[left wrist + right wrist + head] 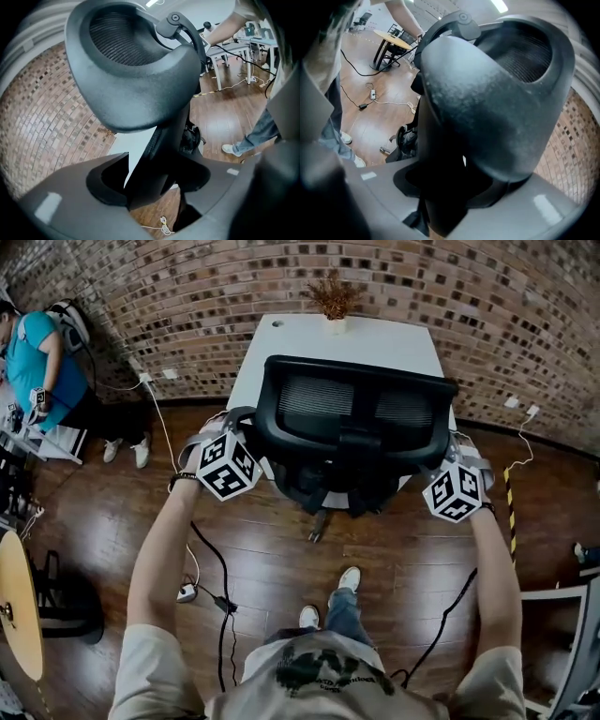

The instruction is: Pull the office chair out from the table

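The black office chair (356, 413) with a mesh back stands against the white table (281, 343), its seat under the tabletop. My left gripper (236, 426) is at the chair's left armrest and my right gripper (459, 448) at its right armrest. In the left gripper view the armrest pad (136, 70) looms overhead, and its dark post (157, 164) runs down between the jaws of the left gripper (150, 183), which are shut on it. In the right gripper view the other pad (487, 103) fills the frame, and the right gripper (445, 187) is shut on its post (440, 201).
A dried plant (333, 298) in a white pot sits at the table's far edge against the brick wall. Cables (220, 601) trail over the wood floor by my feet (349, 577). A person in teal (42, 352) sits far left, with a round wooden table (19, 606) nearer me.
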### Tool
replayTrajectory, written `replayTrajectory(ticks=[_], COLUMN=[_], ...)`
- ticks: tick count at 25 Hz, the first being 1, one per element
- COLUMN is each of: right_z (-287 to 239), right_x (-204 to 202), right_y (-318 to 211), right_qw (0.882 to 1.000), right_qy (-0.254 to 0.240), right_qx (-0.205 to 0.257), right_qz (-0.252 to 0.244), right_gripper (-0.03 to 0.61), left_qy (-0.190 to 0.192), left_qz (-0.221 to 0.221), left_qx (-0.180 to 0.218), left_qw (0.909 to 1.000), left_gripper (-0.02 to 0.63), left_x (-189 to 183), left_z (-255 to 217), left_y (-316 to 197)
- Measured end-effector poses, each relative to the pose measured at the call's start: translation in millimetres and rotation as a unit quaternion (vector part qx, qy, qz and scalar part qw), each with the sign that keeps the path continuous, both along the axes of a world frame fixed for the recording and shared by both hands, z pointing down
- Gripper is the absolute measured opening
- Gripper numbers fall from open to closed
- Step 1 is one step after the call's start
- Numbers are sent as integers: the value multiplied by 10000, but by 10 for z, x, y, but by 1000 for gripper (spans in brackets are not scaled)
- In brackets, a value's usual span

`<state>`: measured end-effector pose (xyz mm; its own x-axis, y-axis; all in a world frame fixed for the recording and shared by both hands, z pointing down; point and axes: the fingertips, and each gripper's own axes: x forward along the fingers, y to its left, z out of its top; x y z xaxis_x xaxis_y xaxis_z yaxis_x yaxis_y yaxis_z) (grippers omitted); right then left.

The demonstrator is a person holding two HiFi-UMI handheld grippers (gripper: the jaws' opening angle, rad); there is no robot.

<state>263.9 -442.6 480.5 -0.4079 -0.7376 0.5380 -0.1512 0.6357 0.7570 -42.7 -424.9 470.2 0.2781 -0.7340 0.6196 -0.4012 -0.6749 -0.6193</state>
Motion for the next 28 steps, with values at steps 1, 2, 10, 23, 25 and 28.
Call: replayTrajectory(ticks=[1, 2, 10, 23, 25, 28], right_z=[22, 41, 38, 72, 81, 100], right_x=[0, 1, 50, 282, 327, 397], right_y=[67, 139, 577, 1167, 1287, 1502], right_qw=[10000, 10000, 9996, 9997, 9998, 9999], right_qy=[-13, -23, -8, 90, 89, 78], right_qx=[1, 7, 49, -38, 3, 19], right_qz=[36, 75, 283, 221, 182, 149], right_gripper=[206, 206, 204, 207, 209, 210], left_qy=[-4, -5, 7, -14, -24, -47], left_qz=[32, 63, 222, 68, 15, -51], left_qx=[16, 29, 4, -51, -87, -129], left_qw=[10000, 10000, 9998, 10000, 10000, 9999], left_gripper=[299, 299, 301, 297, 296, 296], left_x=[-3, -3, 37, 257, 304, 376], left_z=[5, 12, 17, 32, 52, 76], left_y=[48, 95, 398, 1189, 1342, 1580])
